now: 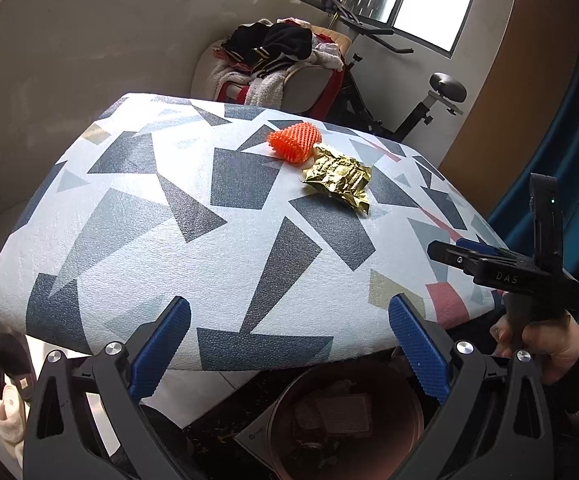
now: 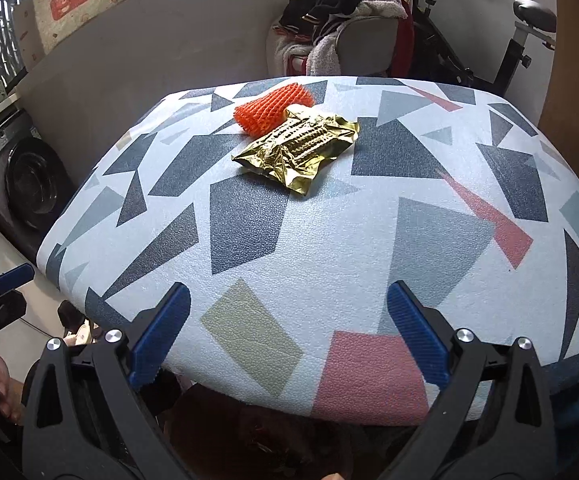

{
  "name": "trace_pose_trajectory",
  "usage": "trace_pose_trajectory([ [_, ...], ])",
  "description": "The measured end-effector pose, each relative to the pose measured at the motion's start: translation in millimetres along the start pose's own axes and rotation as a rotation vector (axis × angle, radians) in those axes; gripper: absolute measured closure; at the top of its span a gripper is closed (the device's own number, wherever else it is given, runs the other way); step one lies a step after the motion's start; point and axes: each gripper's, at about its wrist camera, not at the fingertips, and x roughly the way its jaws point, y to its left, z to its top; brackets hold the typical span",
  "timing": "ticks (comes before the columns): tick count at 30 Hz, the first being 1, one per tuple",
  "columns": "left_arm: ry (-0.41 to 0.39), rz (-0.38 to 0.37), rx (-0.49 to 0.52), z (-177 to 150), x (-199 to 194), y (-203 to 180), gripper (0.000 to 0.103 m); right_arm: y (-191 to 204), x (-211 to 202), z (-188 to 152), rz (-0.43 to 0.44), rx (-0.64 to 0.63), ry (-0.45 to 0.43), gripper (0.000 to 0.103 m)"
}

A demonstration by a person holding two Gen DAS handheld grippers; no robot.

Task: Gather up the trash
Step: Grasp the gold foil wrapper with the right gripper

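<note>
The surface (image 1: 161,216) is a rounded top covered in a white textured cloth printed with grey, navy, pink and olive triangles and quadrilaterals. Both pairs of tongs hang at its near edge, pointing down and across it. The left tongs (image 1: 289,344) stand wide apart with nothing between their blue ribbed pads. The right tongs (image 2: 289,336) are likewise spread wide and empty.

Two pieces of trash lie on the far half of the surface, well ahead of both tongs. A crumpled gold foil wrapper (image 2: 297,150) lies flat, and an orange foam fruit net (image 2: 273,110) sits just beyond it, touching or nearly touching its far edge. From the left tongs, both lie ahead and to the right; from the right tongs, ahead and slightly left.

Directly beneath the left tongs, below the surface's near edge, stands a reddish-brown bin (image 1: 345,420) with scraps of paper inside. A hand (image 1: 549,344) grips the right tool's handle at the right of the left view.

Behind the surface a chair (image 2: 365,44) is heaped with clothes and towels, with an exercise bike (image 1: 421,100) beside it under a window. A washing machine (image 2: 21,184) stands far off to the left of the right tongs, and slippers (image 1: 5,392) lie on the floor left of the left tongs.
</note>
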Motion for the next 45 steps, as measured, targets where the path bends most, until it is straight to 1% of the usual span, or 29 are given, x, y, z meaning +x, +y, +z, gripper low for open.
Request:
trace_pose_trajectory([
  [2, -0.014, 0.004, 0.001, 19, 7, 7, 0.006, -7, 16, 26, 0.023, 0.041, -0.018, 0.006],
  [3, -0.033, 0.004, -0.004, 28, 10, 10, 0.006, -9, 27, 39, 0.03, 0.053, -0.024, 0.006],
  [4, -0.052, 0.005, -0.011, 36, 12, 14, 0.006, -11, 38, 49, 0.025, 0.052, -0.026, 0.006],
  [6, -0.078, 0.005, -0.025, 49, 19, 21, 0.006, -13, 68, 71, 0.007, 0.058, -0.003, 0.006],
  [9, -0.088, 0.001, -0.056, 57, 32, 32, 0.006, -21, 105, 94, -0.001, 0.12, 0.032, 0.006],
  [12, -0.07, -0.003, -0.073, 58, 45, 42, 0.006, -31, 129, 110, -0.012, 0.225, 0.032, 0.007],
  [14, -0.062, 0.005, -0.067, 58, 52, 48, 0.006, -36, 141, 117, -0.051, 0.291, 0.046, 0.007],
  [16, -0.06, 0.013, -0.066, 59, 56, 54, 0.006, -36, 150, 121, -0.104, 0.305, 0.072, 0.01],
  [17, -0.061, 0.016, -0.068, 60, 58, 56, 0.006, -32, 156, 121, -0.159, 0.28, 0.102, 0.017],
  [18, -0.064, 0.017, -0.07, 60, 59, 59, 0.006, -30, 162, 119, -0.177, 0.266, 0.126, 0.026],
  [19, -0.067, 0.02, -0.071, 61, 60, 60, 0.006, -29, 165, 117, -0.165, 0.271, 0.135, 0.029],
  [20, -0.07, 0.02, -0.073, 62, 62, 62, 0.006, -28, 163, 114, -0.167, 0.27, 0.111, 0.032],
  [21, -0.073, 0.019, -0.076, 64, 63, 63, 0.006, -26, 161, 113, -0.151, 0.261, 0.1, 0.044],
  [22, -0.075, 0.018, -0.078, 65, 65, 64, 0.006, -24, 157, 112, -0.143, 0.246, 0.086, 0.049],
  [23, -0.077, 0.016, -0.078, 66, 67, 64, 0.006, -23, 153, 112, -0.133, 0.235, 0.074, 0.057],
  [25, -0.079, 0.02, -0.069, 69, 71, 63, 0.006, -22, 141, 113, -0.109, 0.213, 0.048, 0.086],
  [26, -0.079, 0.023, -0.06, 72, 74, 61, 0.006, -21, 132, 113, -0.099, 0.195, 0.036, 0.096],
  [27, -0.077, 0.027, -0.049, 76, 78, 59, 0.006, -22, 124, 114, -0.08, 0.18, 0.022, 0.098],
  [32, -0.078, 0.019, 0.043, 106, 104, 43, 0.006, -30, 98, 110, -0.046, 0.103, -0.014, 0.098],
  [34, -0.069, -0.002, 0.076, 122, 119, 36, 0.006, -34, 96, 111, -0.017, 0.085, -0.002, 0.098],
  [35, -0.064, -0.005, 0.09, 130, 126, 32, 0.006, -33, 99, 112, -0.03, 0.066, 0.018, 0.098],
  [36, -0.059, -0.004, 0.099, 138, 132, 29, 0.006, -31, 103, 113, -0.059, 0.038, 0.034, 0.091],
  [37, -0.058, -0.003, 0.1, 148, 137, 27, 0.006, -29, 105, 113, -0.063, 0.018, 0.039, 0.086],
  [38, -0.06, -0.011, 0.095, 155, 139, 26, 0.006, -27, 109, 112, -0.05, -0.002, 0.039, 0.063],
  [39, -0.062, -0.021, 0.09, 162, 141, 25, 0.006, -25, 111, 112, -0.053, -0.016, 0.029, 0.033],
  [40, -0.065, -0.026, 0.088, 167, 143, 24, 0.006, -23, 114, 113, -0.061, -0.03, 0.019, 0.024],
  [42, -0.07, -0.033, 0.091, 176, 144, 22, 0.006, -18, 124, 115, -0.059, -0.053, 0.037, 0.019],
  [44, -0.068, -0.036, 0.095, 180, 148, 22, 0.006, -12, 139, 116, -0.052, -0.069, 0.08, 0.014],
  [45, -0.063, -0.035, 0.096, 181, 150, 23, 0.006, -9, 147, 117, -0.059, -0.08, 0.105, 0.013],
])
